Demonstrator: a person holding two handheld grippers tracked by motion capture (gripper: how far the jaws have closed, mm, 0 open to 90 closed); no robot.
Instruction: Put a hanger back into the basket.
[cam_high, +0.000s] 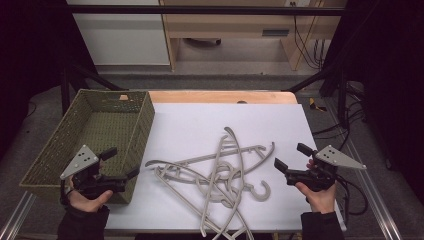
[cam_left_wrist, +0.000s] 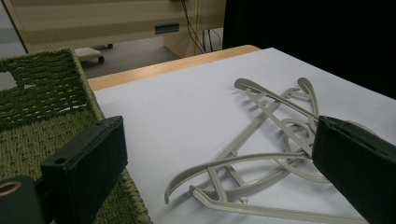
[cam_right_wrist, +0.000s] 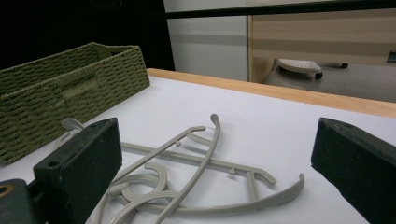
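Grey plastic hangers (cam_high: 220, 172), unmarked, heaped

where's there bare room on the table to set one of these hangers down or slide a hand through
Bare white sheet lies at the far end, between the green basket and the table's right edge, ahead of the hanger pile. A narrower strip runs between the pile and the right gripper. The near middle is crowded with tangled hangers. The basket's floor looks bare; the left gripper hovers over its near corner.

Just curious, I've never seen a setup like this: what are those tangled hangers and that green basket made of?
The hangers look like moulded plastic: uniform matte grey-beige, thin ribbed arms, smooth rounded hooks. The basket seems woven from twisted cord or paper rope in dull olive green; its braided rows and small gaps show, though the exact fibre is hard to tell.
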